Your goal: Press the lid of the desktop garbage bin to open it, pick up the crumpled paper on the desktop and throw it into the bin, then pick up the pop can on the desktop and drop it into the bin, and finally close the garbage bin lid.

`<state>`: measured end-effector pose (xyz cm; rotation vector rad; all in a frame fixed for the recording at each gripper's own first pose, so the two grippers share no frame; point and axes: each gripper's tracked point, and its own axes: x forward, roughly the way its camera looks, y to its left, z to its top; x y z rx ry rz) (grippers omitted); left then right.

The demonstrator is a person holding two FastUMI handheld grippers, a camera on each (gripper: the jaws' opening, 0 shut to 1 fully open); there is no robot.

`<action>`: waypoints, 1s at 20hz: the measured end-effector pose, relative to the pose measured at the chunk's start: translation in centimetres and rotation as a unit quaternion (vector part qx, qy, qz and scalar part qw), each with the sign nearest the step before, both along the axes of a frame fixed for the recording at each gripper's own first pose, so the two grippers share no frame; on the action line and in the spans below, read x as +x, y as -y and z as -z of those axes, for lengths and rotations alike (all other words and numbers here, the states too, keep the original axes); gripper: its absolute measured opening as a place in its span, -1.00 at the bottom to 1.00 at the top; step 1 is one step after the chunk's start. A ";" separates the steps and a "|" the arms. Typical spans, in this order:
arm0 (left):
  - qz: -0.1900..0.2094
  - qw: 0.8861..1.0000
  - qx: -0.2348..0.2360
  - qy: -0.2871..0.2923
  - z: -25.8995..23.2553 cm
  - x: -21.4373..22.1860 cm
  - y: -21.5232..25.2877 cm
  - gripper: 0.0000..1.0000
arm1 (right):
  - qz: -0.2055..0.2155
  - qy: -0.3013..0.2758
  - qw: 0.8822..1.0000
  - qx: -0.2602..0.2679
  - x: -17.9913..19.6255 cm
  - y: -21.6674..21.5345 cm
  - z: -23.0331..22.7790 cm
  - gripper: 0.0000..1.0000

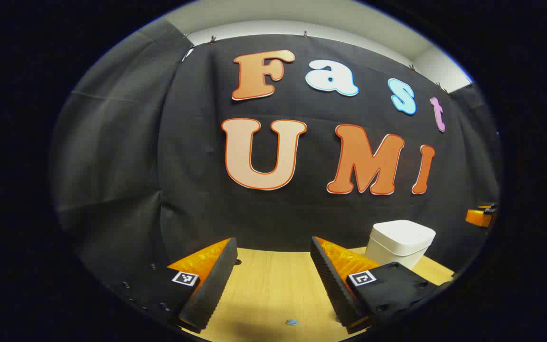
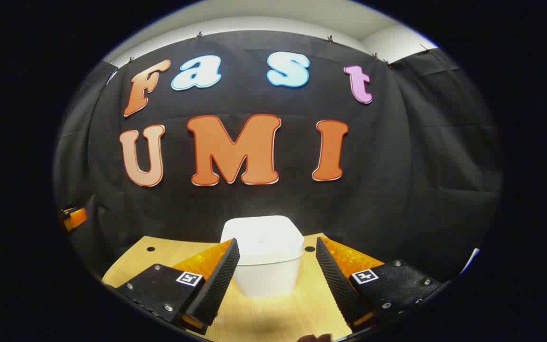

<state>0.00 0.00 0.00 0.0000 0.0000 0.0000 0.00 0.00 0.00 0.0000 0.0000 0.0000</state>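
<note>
Two hand-held grippers are held above the table (image 2: pixel 273 313), which is seen as pale wood. Near its back edge the white garbage bin (image 2: pixel 266 254) is set, lid shut; it is judged light, stiff and smooth, best pressed on the lid top. The right hand-held gripper (image 2: pixel 278 280) is kept wide before it, the left hand-held gripper (image 1: pixel 273 280) wide over bare wood.

Booth interior: black cloth wall (image 2: pixel 420 156), creased and clipped along its top edge, below a pale ceiling (image 2: pixel 302 19). Light wood-grain surface (image 1: pixel 273 289) with small dark holes meets the cloth.
</note>
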 end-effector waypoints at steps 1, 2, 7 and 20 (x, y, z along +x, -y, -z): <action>-0.011 1.000 0.000 0.001 0.1 -0.4 -0.1 0.97 | -0.009 -0.011 1.000 -0.001 0.3 0.0 0.3 0.96; -0.017 1.000 0.002 0.005 -0.1 -0.8 -0.1 0.97 | -0.010 -0.012 1.000 -0.003 0.5 0.3 0.3 0.96; -0.050 0.999 0.011 0.010 -0.6 -2.0 -0.2 0.97 | -0.018 -0.015 1.000 0.003 0.7 3.0 0.2 0.96; -0.046 0.998 0.038 0.015 -1.9 -1.3 -2.7 0.97 | -0.025 -0.028 0.999 -0.017 1.0 1.5 -0.1 0.96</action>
